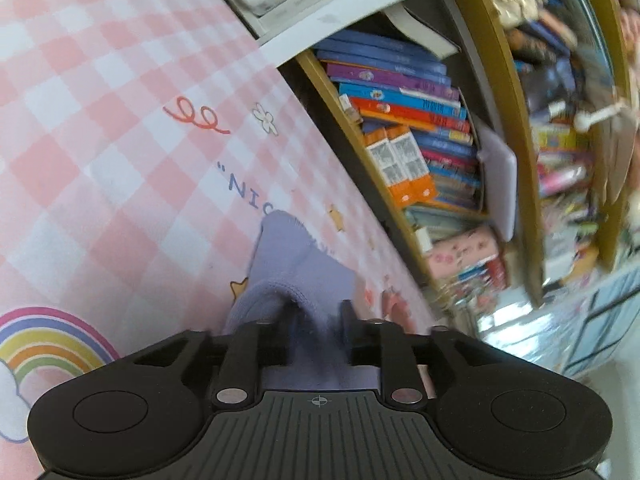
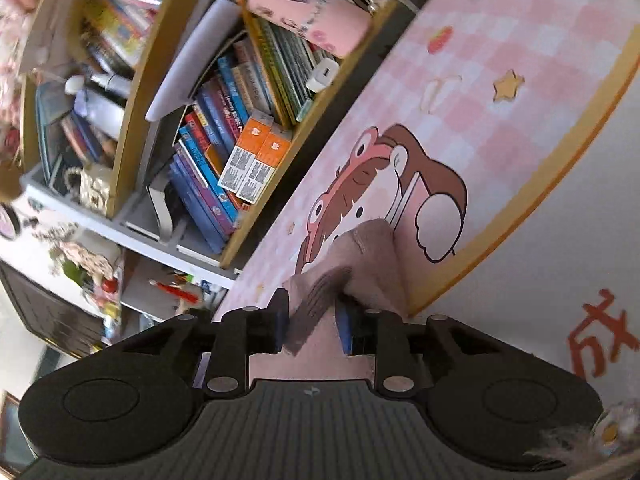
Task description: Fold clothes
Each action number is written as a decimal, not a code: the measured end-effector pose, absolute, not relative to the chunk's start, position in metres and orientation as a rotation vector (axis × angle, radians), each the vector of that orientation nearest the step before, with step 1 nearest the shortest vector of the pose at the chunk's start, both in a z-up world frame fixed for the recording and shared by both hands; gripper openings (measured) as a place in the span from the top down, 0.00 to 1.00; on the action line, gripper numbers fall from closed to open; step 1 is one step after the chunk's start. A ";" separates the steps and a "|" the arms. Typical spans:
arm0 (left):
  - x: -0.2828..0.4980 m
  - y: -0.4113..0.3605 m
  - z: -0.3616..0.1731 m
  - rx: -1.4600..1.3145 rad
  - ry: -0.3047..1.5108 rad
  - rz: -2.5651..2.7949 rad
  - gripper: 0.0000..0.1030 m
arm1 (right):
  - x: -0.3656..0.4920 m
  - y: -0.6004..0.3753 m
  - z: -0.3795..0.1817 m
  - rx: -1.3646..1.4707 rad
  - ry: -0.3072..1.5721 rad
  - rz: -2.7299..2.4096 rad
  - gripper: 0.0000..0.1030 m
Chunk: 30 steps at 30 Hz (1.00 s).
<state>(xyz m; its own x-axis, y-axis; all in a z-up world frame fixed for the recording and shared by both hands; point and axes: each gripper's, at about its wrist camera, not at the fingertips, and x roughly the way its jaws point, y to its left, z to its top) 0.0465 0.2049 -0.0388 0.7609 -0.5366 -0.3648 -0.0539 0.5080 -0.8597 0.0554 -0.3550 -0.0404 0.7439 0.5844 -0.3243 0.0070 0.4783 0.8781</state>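
Item: lavender knit cloth [image 1: 296,276], bunched between the fingers of my left gripper [image 1: 316,320], which pinches it just above the pink checked printed mat [image 1: 120,140]. Item: dusty-pink ribbed cloth [image 2: 360,264], clamped likewise in my right gripper [image 2: 310,320]. Both grippers tilt toward the wooden bookshelf of stacked books [image 1: 420,128].

pink checked mat [image 1: 120,120] beside a crowded wooden bookshelf [image 1: 420,140].
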 end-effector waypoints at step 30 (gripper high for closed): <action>0.042 0.127 0.009 -0.176 0.535 -0.229 0.92 | 0.057 -0.324 0.007 0.283 0.528 0.322 0.94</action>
